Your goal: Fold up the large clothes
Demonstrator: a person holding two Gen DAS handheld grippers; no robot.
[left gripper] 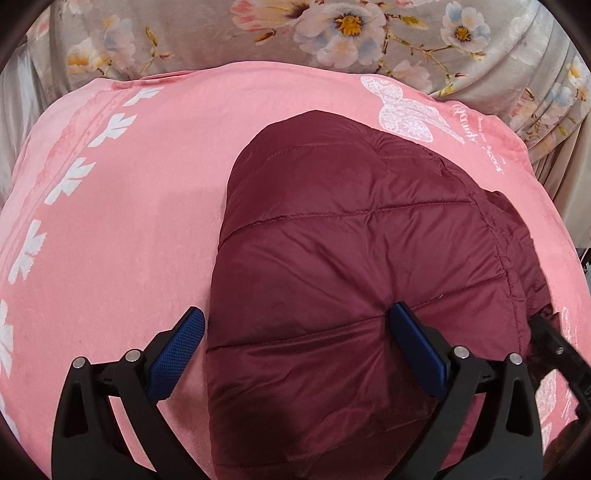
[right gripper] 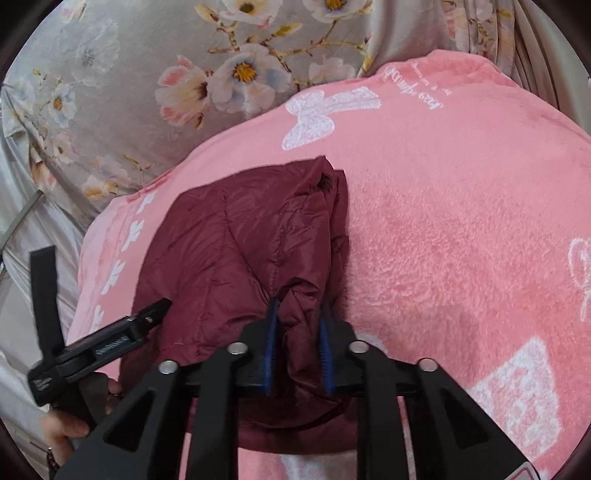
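A dark red quilted jacket (left gripper: 351, 258) lies folded into a compact bundle on a pink blanket (left gripper: 129, 221). My left gripper (left gripper: 295, 325) is open, its blue-padded fingers spread wide over the jacket's near left part. In the right wrist view the jacket (right gripper: 229, 251) lies left of centre. My right gripper (right gripper: 300, 314) is shut on a bunched fold at the jacket's near right edge. The left gripper (right gripper: 110, 332) shows at the lower left of that view, held by a hand.
The pink blanket (right gripper: 461, 240) with white bow and leaf prints covers the bed. A grey floral quilt (left gripper: 332, 33) lies bunched behind it, also in the right wrist view (right gripper: 147, 92). Pale curtain folds (left gripper: 554, 122) hang at the right.
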